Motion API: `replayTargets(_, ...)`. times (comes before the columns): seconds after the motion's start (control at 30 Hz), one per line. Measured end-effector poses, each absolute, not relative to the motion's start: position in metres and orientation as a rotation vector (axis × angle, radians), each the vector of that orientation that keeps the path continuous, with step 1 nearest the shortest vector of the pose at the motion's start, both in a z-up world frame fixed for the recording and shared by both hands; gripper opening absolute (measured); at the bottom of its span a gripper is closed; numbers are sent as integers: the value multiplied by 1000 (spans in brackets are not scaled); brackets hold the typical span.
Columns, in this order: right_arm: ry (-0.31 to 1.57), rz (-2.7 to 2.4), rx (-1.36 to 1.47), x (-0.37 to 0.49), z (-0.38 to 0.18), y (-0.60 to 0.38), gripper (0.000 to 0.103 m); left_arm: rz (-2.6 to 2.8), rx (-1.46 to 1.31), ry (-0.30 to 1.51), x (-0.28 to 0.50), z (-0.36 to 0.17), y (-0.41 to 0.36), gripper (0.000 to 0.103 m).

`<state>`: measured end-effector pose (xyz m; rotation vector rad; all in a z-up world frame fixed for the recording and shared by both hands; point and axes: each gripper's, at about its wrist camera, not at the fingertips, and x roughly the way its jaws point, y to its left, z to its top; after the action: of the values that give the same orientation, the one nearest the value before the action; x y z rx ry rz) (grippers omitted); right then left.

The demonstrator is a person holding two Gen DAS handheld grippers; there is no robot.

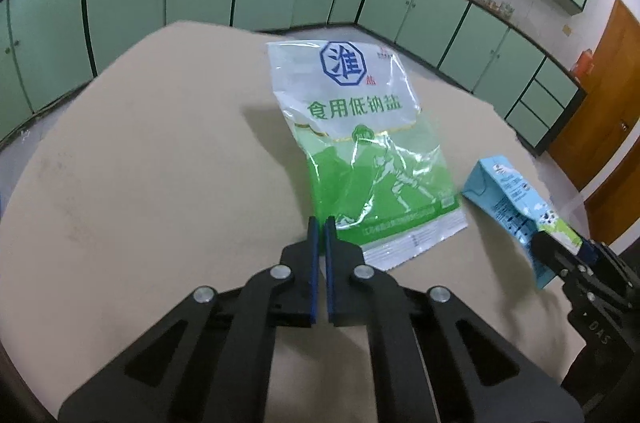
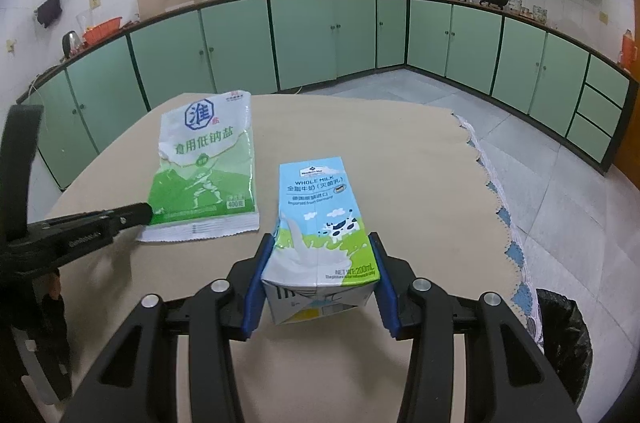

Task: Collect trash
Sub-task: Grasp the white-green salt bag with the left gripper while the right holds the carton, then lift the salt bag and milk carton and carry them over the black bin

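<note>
A green and white salt bag (image 1: 360,143) lies flat on the beige round table (image 1: 160,163). My left gripper (image 1: 321,221) is shut, its blue tips pinched together at the bag's lower left edge, which runs in between them. The right wrist view shows the same bag (image 2: 204,163) with my left gripper (image 2: 146,211) on its lower left corner. A blue milk carton (image 2: 320,223) lies to the bag's right, and my right gripper (image 2: 320,239) is shut on its near end, pads pressed on both sides. The left wrist view has that carton (image 1: 508,195) and right gripper (image 1: 560,251) at the far right.
A bin lined with a black bag (image 2: 560,335) stands on the floor off the table's right edge. The tablecloth's scalloped edge (image 2: 496,191) hangs there. Green kitchen cabinets (image 2: 320,39) line the walls beyond a stretch of tiled floor.
</note>
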<state>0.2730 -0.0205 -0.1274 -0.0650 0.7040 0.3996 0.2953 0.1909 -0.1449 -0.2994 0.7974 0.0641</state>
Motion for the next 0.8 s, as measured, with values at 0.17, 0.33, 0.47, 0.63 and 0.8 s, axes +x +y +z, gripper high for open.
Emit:
replayTargets(0.17,702,400,-65,273,-126,-20,46,38,-305,762,289,-136,189,0)
replayTargets(0.33,689,387,-54,271,-122,-26,46,22,-299,716,276,-118,181,0)
replayTargets(0.47,661,370,-38,265,-112,-33,46,21,-257,697,269,-111,172,0)
replayTargets(0.63,621,362,-28,254,-96,-42,46,7,-223,677,270,-102,156,0)
replayTargets(0.8,582,338,-11,242,-75,-58,46,-26,-199,647,271,-87,133,0)
